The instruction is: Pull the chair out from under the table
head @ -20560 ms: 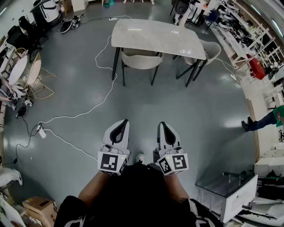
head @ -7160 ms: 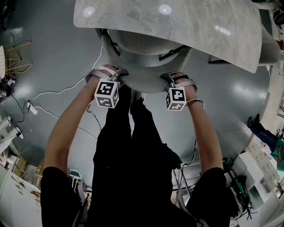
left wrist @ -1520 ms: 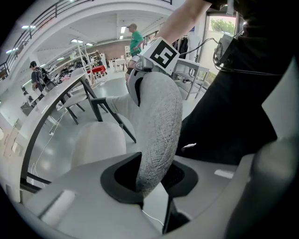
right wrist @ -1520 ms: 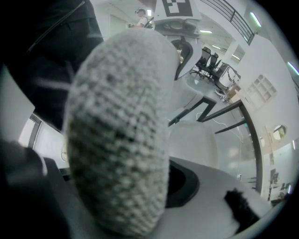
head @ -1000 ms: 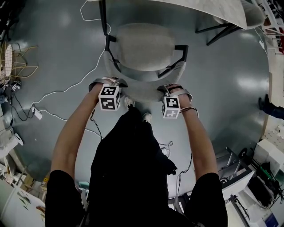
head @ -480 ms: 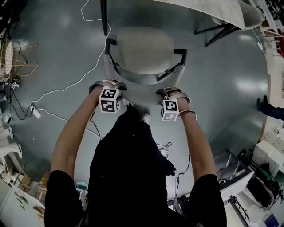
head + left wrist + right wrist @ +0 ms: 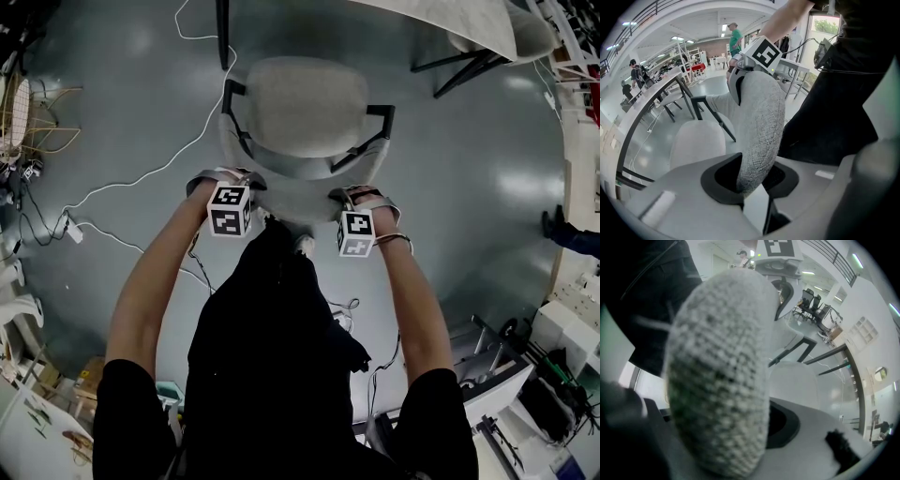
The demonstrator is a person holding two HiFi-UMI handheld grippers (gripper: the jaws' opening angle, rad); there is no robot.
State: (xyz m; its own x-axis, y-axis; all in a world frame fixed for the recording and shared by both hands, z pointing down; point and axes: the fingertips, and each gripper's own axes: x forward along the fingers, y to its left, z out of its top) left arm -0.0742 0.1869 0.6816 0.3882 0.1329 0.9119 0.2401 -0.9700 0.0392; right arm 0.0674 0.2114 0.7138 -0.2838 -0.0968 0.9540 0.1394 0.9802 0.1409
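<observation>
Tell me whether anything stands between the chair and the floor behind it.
Nothing on the floor blocks it. The left gripper and the right gripper grip the backrest of the chair. Behind it stands only the person, one shoe close by. A cable lies to the left, beside the path.

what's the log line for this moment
left gripper: shut on backrest | right gripper: shut on backrest | chair: seat clear of table

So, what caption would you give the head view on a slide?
Seen from above, a person's left gripper and right gripper clamp the grey chair by its backrest, clear of the table.
</observation>
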